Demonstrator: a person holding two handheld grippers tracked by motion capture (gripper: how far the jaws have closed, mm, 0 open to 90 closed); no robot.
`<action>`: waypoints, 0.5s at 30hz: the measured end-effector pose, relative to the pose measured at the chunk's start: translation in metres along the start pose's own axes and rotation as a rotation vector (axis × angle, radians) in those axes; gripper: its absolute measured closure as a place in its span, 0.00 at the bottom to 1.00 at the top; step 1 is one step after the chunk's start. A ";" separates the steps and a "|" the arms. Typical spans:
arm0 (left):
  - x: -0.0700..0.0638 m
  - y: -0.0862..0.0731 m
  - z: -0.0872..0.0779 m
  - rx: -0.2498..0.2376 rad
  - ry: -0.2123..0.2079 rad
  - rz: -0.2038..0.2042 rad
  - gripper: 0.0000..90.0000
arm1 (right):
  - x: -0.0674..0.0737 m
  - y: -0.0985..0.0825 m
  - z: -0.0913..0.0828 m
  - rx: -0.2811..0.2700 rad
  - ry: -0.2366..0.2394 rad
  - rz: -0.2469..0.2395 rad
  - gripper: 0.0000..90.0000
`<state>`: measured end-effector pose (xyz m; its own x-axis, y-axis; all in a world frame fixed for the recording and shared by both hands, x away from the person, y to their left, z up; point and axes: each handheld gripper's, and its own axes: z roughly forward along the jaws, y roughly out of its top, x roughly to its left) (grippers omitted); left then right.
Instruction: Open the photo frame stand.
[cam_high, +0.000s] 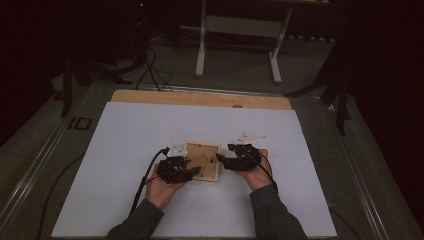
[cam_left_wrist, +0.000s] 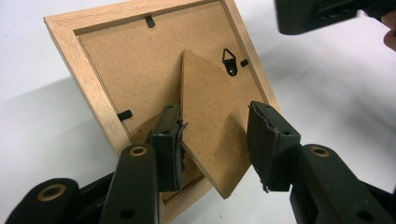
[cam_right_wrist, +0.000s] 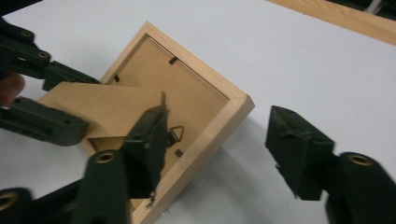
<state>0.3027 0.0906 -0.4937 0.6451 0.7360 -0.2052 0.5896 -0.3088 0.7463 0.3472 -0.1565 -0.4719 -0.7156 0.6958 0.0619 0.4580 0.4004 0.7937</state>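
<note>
forearms in dark sleeves (cam_high: 270, 215) are entering from the near edge of the high view, each hand gripping a black two-jaw gripper over a white sheet (cam_high: 125, 150) that is covering a wooden table (cam_high: 150, 96). left gripper (cam_left_wrist: 212, 140) is standing with its jaws apart, straddling the fold-out stand (cam_left_wrist: 210, 135) of a picture frame (cam_high: 202, 161); the inner jaw is touching the stand's edge, the other jaw is sitting clear of it. right gripper (cam_right_wrist: 219, 140) is likewise standing with its jaws apart, one jaw lying over the frame's backing board (cam_right_wrist: 187, 88) near the hanging hook, the other hovering over bare sheet beyond the frame's corner.

the picture frame is lying face down near the middle of the sheet, between the two grippers, its back facing up. the frame is roughly square, so no long axis is evident. the rim is pale, grained wood with mitred corners; the backing board and stand are brown, matte fibreboard. the stand is a flat kite-like panel, its free tip rising off the board toward the left gripper. small black tabs (cam_left_wrist: 124, 115) are holding the board in the rim, and a black triangular hanger (cam_left_wrist: 229, 61) is sitting just beside the stand.

beyond the table, the white legs of a stand (cam_high: 239, 37) are resting on a grey floor.
</note>
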 end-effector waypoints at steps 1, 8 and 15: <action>0.000 0.000 0.000 0.001 0.003 0.010 0.64 | 0.000 0.000 0.000 -0.004 0.009 0.006 0.47; -0.002 -0.005 -0.003 -0.022 0.008 0.051 0.64 | -0.002 -0.005 0.002 -0.014 0.034 0.018 0.48; -0.006 -0.008 -0.005 -0.038 0.018 0.096 0.64 | -0.001 -0.007 0.008 0.002 0.057 0.011 0.45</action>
<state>0.2917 0.0917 -0.4954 0.6886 0.7152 -0.1201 0.5064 -0.3556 0.7856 0.3491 -0.1548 -0.4822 -0.7392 0.6653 0.1053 0.4672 0.3939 0.7915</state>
